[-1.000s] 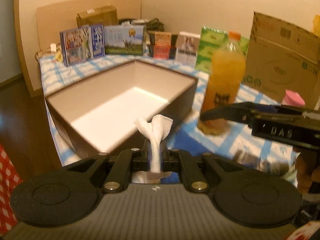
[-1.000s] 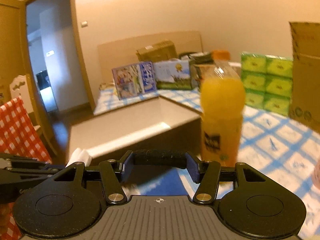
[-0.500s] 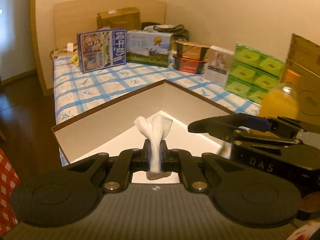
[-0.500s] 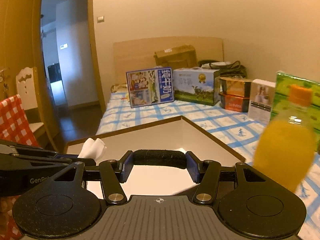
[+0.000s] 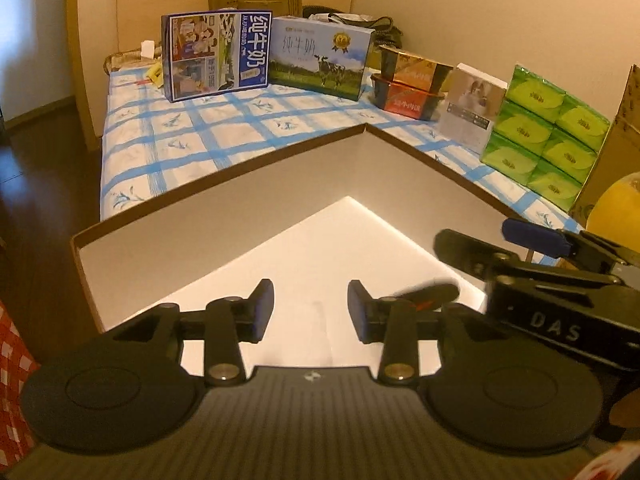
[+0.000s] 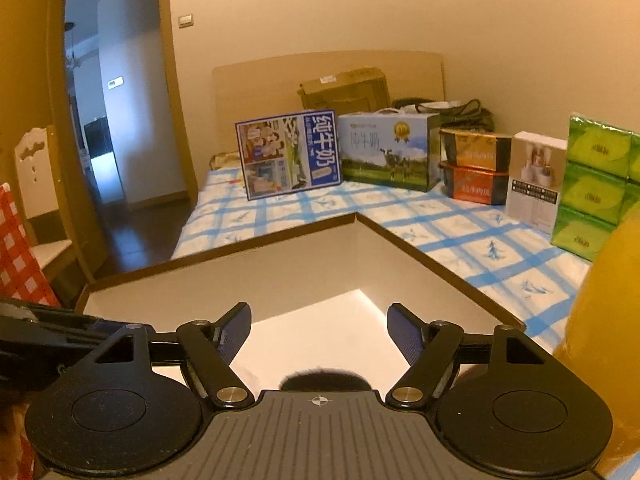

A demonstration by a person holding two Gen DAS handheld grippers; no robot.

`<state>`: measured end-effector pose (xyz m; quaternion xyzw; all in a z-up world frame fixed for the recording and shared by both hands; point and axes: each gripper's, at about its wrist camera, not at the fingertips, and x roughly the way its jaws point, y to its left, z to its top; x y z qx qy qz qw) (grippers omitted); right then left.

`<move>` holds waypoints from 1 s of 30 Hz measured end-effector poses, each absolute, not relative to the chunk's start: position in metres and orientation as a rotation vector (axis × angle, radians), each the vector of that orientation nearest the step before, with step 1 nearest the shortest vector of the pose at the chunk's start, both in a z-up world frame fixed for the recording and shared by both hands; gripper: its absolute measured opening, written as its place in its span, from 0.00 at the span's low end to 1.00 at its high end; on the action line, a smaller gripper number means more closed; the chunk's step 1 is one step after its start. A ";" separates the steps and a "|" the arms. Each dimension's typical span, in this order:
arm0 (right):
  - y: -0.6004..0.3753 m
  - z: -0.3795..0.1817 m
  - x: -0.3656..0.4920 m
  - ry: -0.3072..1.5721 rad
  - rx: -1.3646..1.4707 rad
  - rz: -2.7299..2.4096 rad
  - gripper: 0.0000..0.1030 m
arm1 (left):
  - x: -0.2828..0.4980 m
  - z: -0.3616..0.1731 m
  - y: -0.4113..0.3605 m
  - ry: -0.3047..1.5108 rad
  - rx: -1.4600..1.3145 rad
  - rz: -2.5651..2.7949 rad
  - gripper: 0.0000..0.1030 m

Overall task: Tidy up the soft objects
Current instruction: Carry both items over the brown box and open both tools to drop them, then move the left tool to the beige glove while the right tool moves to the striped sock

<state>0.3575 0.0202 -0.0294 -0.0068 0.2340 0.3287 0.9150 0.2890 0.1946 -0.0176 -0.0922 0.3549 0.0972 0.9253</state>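
My left gripper (image 5: 311, 307) hangs over the open box (image 5: 280, 152), its jaws opening with nothing between them. Under it a faint pale shape, seemingly the white cloth (image 5: 320, 336), blends into the box's white floor. A blurred black soft thing (image 5: 428, 294) shows just right of my left fingers. In the right wrist view my right gripper (image 6: 320, 320) also stands over the box (image 6: 260, 240), jaws opening and empty. The black soft thing (image 6: 324, 378) lies low in the box below it. The right gripper (image 5: 480, 234) appears at the right of the left wrist view.
An orange drink bottle (image 6: 600, 320) stands close on the right of the box. Milk cartons (image 5: 216, 56), food boxes (image 5: 408, 88) and green tissue packs (image 5: 548, 132) line the far side of the blue-checked cloth. A red-checked chair (image 6: 16, 264) is at left.
Both grippers moved over the box. The left one let go of the white cloth and the right one let go of the black thing. Both sets of jaws opened.
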 end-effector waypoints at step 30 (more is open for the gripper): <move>-0.094 0.018 0.227 0.572 0.146 0.616 0.73 | 0.156 0.029 0.124 0.680 -0.252 0.076 0.37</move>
